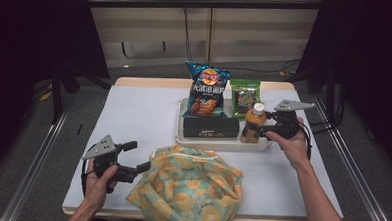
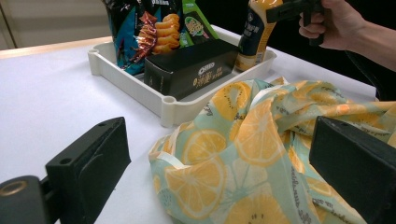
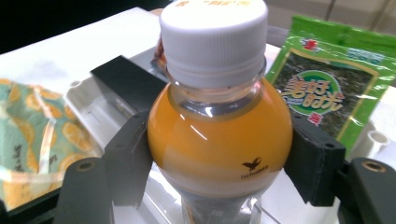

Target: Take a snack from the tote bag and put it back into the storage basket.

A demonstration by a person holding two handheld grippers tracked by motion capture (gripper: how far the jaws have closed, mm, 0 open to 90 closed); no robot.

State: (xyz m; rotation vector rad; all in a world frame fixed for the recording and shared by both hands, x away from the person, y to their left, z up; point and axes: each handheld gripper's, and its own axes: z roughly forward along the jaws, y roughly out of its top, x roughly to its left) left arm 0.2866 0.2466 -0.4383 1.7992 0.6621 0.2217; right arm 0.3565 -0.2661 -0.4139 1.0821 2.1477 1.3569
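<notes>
Lemon-print cloth bag [image 1: 188,187] lies bottom centre, the left gripper [image 1: 134,157] level at its left edge, 2 jaws spread wide, nothing held. Right of centre, the right hand [image 1: 293,143] reaches in level; the right gripper [image 1: 261,122] clamps the orange bottle [image 1: 253,124] upright in the tray [image 1: 222,143].

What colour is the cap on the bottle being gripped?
White; the cap shows best in the right gripper view.
</notes>
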